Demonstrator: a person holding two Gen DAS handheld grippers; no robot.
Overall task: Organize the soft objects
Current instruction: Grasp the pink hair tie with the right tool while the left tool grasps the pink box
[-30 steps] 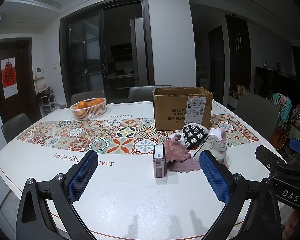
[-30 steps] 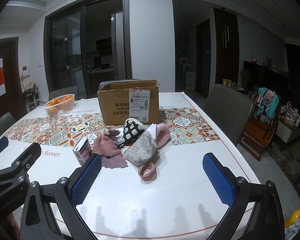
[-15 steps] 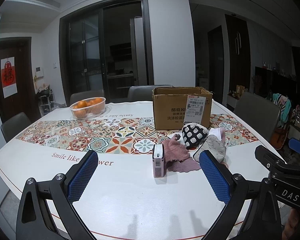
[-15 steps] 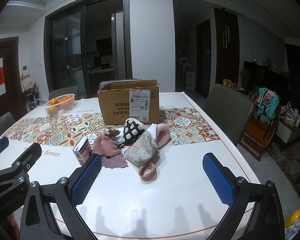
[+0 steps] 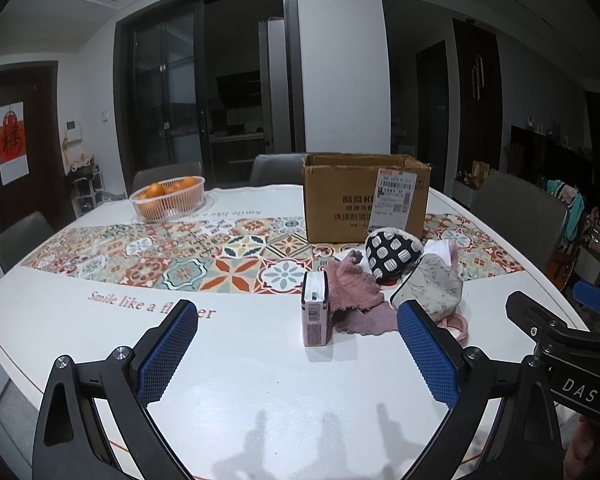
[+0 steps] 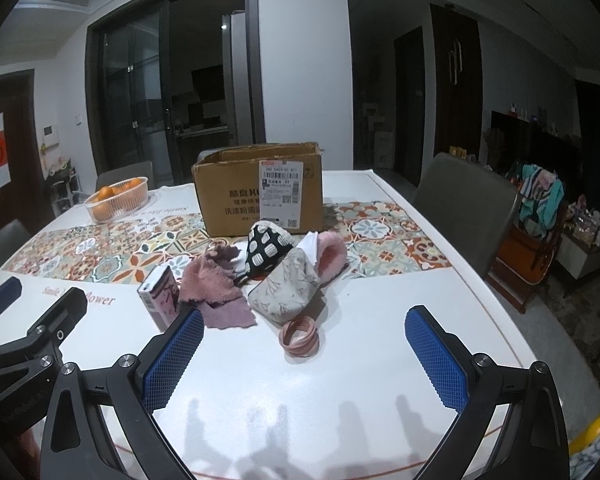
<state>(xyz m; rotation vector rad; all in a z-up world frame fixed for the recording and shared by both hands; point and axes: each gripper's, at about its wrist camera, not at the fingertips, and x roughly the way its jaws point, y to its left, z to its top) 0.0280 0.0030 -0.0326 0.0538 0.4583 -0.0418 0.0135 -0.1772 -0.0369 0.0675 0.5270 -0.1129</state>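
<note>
Zero items boxed: both my left gripper [image 5: 298, 354] and right gripper [image 6: 304, 354] gape empty, soft pile [image 6: 268, 276] untouched before the cardboard box [image 6: 236, 196].

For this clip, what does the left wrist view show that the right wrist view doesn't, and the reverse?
Left wrist only: the barcoded end of the small pink carton, standing upright; the pink coiled hair tie is mostly hidden behind the claw.

Right wrist only: the whole hair tie, lying apart from the grey floral slipper, and its pink fluffy lining.

Both: open brown cardboard box, crumpled mauve cloth, basket of oranges, both claws open, left claw, right claw.
</note>
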